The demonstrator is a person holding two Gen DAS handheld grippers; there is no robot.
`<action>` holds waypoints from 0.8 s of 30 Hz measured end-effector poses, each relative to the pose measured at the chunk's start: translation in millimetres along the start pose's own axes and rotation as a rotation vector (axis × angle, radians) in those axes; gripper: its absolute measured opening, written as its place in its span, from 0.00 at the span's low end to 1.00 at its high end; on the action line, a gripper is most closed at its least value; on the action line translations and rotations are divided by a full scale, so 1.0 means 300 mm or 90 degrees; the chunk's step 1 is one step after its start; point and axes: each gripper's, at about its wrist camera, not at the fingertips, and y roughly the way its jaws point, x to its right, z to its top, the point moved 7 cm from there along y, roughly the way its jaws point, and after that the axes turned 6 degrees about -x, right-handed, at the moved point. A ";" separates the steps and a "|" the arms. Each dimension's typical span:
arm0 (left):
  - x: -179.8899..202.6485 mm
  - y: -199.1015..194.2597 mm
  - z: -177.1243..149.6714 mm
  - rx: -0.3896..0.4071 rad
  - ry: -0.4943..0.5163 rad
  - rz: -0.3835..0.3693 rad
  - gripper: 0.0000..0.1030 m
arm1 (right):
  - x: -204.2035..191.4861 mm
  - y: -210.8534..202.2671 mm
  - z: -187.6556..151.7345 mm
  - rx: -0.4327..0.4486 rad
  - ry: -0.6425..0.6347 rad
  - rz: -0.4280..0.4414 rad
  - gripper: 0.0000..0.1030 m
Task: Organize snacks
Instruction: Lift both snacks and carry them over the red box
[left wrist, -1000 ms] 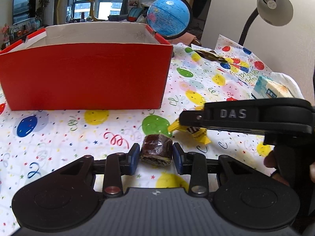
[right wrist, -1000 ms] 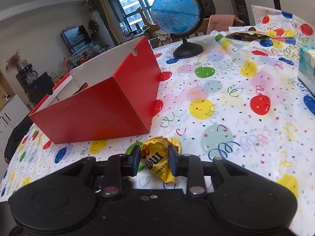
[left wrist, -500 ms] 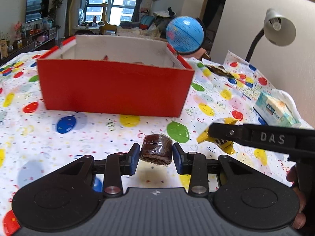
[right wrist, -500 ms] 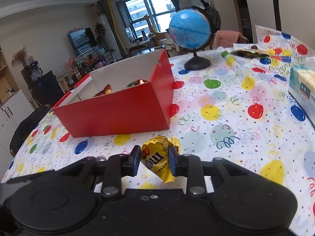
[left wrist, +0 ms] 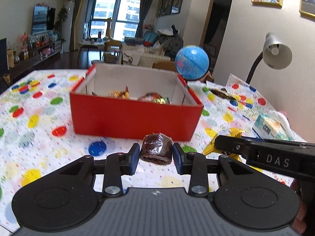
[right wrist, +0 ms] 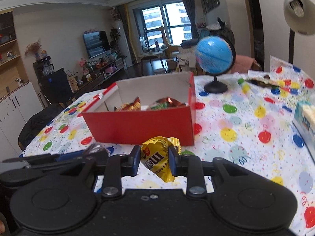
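The left gripper (left wrist: 156,155) is closed on a brown wrapped cake (left wrist: 156,149), held between its two blue pads above the tablecloth (left wrist: 39,137). The right gripper (right wrist: 154,162) is closed on a yellow candy bag (right wrist: 156,157), which is pinched in the middle and hangs a little below the pads. The two grippers are side by side, and each one shows at the edge of the other's view. Just in front of both stands the red box (left wrist: 135,117), open on top, with some shiny snack packets (left wrist: 137,96) already inside. Behind the box is a blue globe (right wrist: 214,56). At the right side lie a tissue pack (left wrist: 270,126) and a desk lamp (left wrist: 275,55).
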 end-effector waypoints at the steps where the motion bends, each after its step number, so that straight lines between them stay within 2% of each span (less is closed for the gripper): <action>1: -0.007 -0.011 0.014 0.005 0.001 0.002 0.34 | -0.009 -0.004 0.008 0.003 -0.004 -0.002 0.27; 15: -0.068 -0.068 0.230 0.041 0.059 0.039 0.34 | -0.091 -0.003 0.158 0.047 -0.060 -0.023 0.27; 24: -0.103 0.002 0.323 0.036 0.068 0.055 0.34 | -0.120 0.065 0.244 0.053 -0.086 -0.026 0.27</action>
